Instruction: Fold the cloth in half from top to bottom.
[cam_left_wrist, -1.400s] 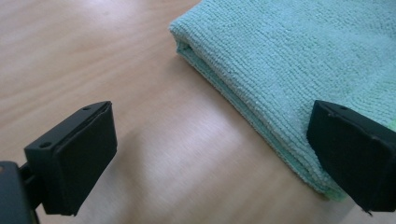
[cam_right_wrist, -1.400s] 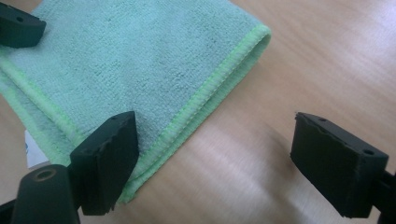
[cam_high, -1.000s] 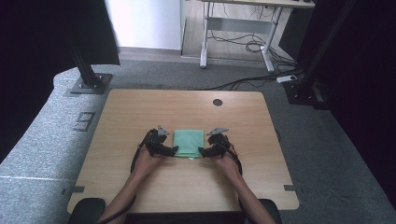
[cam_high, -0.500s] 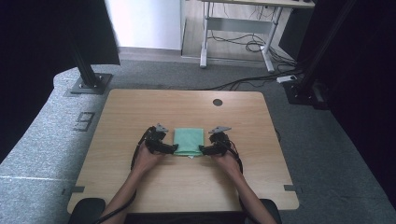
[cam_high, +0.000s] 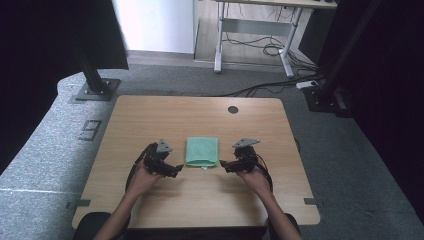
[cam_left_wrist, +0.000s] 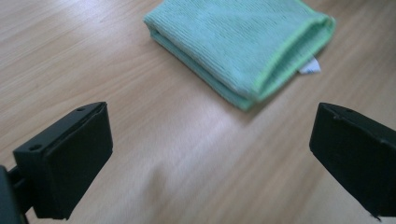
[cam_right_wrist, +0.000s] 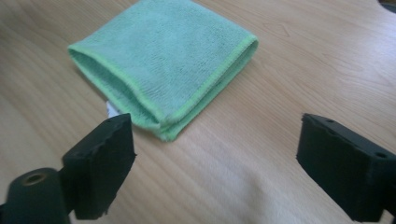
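Light even and soft, daylight-like; brightest patch is the white wall panel (cam_high: 152, 25) far beyond the tongs, slightly blown out. Dark curtains (cam_high: 45, 45) to either side go nearly black, no detail. Wooden table (cam_high: 200, 115) evenly lit, no glare.

Folded green cloth (cam_left_wrist: 243, 42) throws a soft, narrow shadow on its edge nearest the left gripper (cam_left_wrist: 210, 154). In the left gripper view the wood grain smears with slight blur; both jaws soft-edged, out of focus. In the right gripper view the cloth (cam_right_wrist: 163, 65) weave reads sharp ahead of the right gripper (cam_right_wrist: 215, 163); near jaws blurred. High view grainy, straight lines bowed slightly at the edges.
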